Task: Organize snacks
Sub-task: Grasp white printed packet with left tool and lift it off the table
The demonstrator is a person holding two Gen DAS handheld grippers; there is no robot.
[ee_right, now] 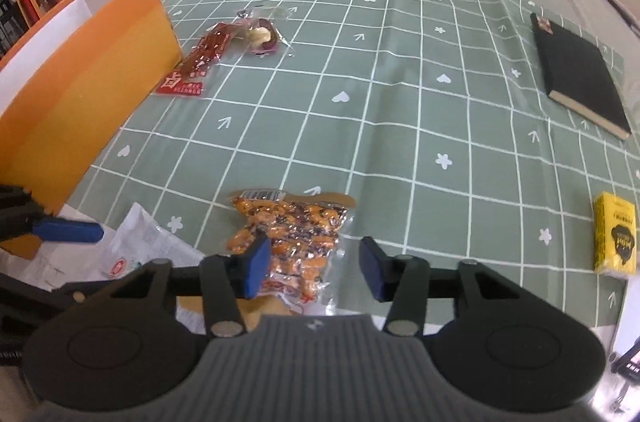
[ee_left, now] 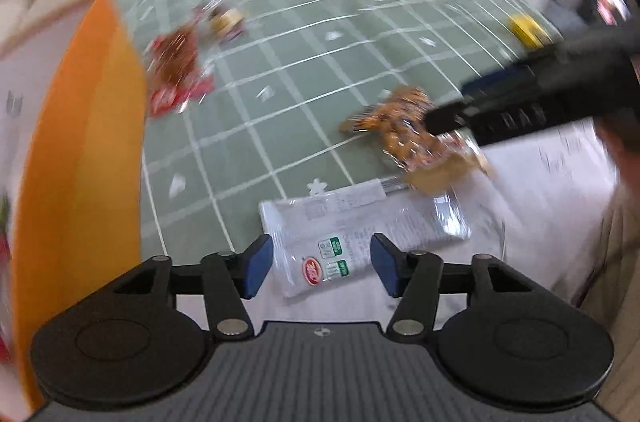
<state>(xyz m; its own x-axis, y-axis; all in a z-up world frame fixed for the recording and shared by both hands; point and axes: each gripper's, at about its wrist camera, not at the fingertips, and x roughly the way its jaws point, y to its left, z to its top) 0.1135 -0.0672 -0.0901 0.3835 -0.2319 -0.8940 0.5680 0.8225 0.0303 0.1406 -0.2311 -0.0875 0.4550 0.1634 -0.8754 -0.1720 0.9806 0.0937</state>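
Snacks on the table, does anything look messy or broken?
Nothing looks broken or spilled. The snacks are just scattered: a red packet and a clear one lie by the orange box, an orange bag sits before the open right gripper, and a white packet before the open left gripper.

Counted on the green checked cloth (ee_right: 400,94): four snack packets (ee_right: 292,230), one orange box (ee_right: 80,82), one black book (ee_right: 580,70), one yellow carton (ee_right: 615,234), two grippers (ee_right: 312,268).
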